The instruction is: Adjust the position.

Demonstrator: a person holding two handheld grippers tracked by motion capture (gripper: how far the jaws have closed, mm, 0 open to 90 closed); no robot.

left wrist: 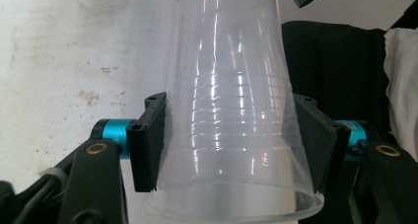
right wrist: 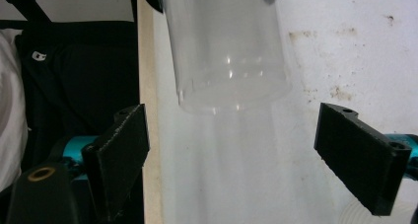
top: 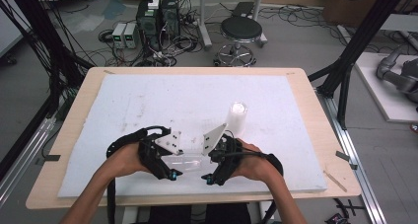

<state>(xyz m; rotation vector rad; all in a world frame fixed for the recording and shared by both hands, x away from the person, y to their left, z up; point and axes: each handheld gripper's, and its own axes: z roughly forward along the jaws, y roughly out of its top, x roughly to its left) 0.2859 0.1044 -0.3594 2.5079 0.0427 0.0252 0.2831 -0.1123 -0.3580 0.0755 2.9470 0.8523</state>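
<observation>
Left tongs (left wrist: 230, 140) clamp clear cup (left wrist: 231, 110) near table edge (right wrist: 146, 150).

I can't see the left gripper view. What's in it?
A clear plastic cup is squeezed between two black pads of the left gripper, wide rim nearest the camera. Behind it lies a stained white table cover, with dark cloth to the right.

A clear cup (top: 185, 161) lies sideways between the left gripper (top: 172, 176) and the right gripper (top: 207, 179), near the front edge of the foam mat (top: 148, 100) covering the table (top: 315, 105). A stack of cups (top: 237, 116) stands just beyond the right gripper. On the floor beyond the table sits a stool (top: 240, 31), with computer boxes (top: 157, 17) to its left.
</observation>
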